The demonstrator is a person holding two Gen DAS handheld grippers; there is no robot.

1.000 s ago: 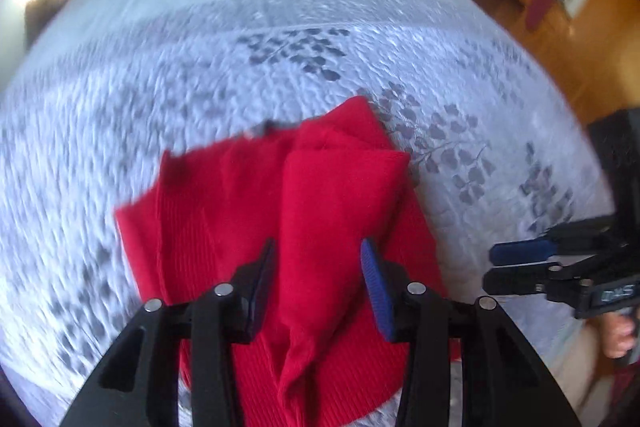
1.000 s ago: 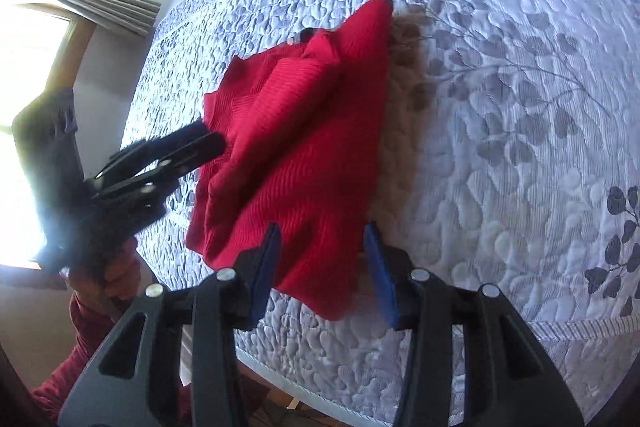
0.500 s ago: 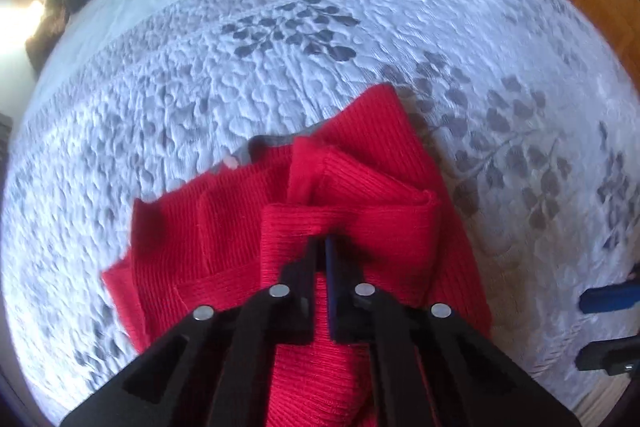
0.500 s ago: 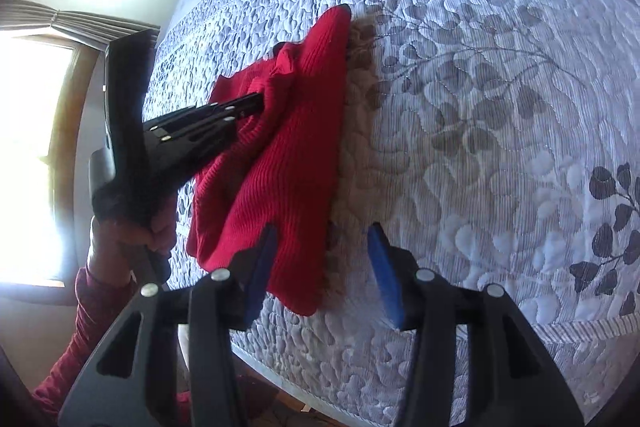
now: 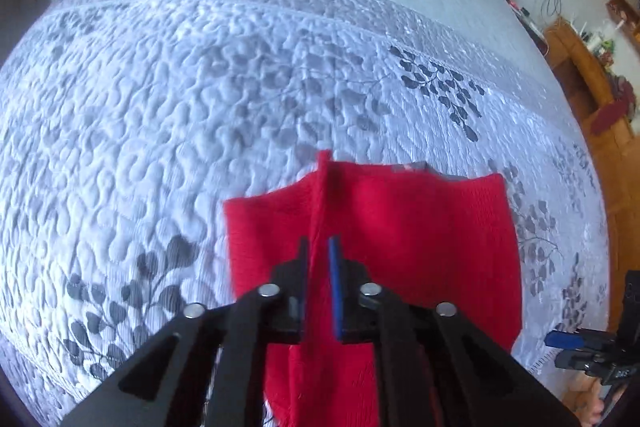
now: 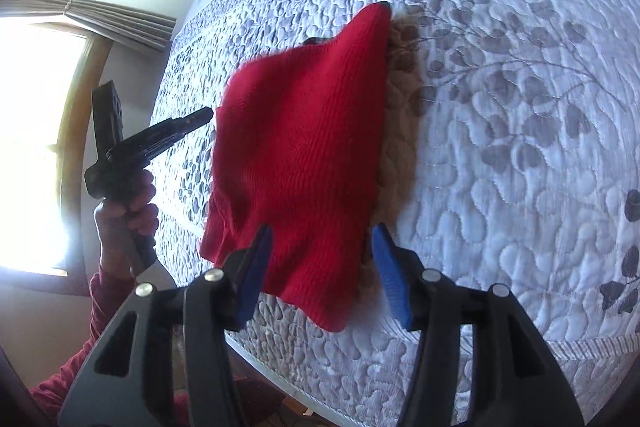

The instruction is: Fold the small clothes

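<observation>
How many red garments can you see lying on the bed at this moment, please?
1. A single red knit garment lies on the quilted bedspread near its edge, a fold of it between the left gripper's fingers. Anything beneath it would be hidden.

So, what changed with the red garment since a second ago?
The left hand-held gripper closed on a fold of the red garment and dragged it sideways; its jaws have just been opening, fold between them. The right hand-held gripper stayed over the near corner, opening slightly.
</observation>
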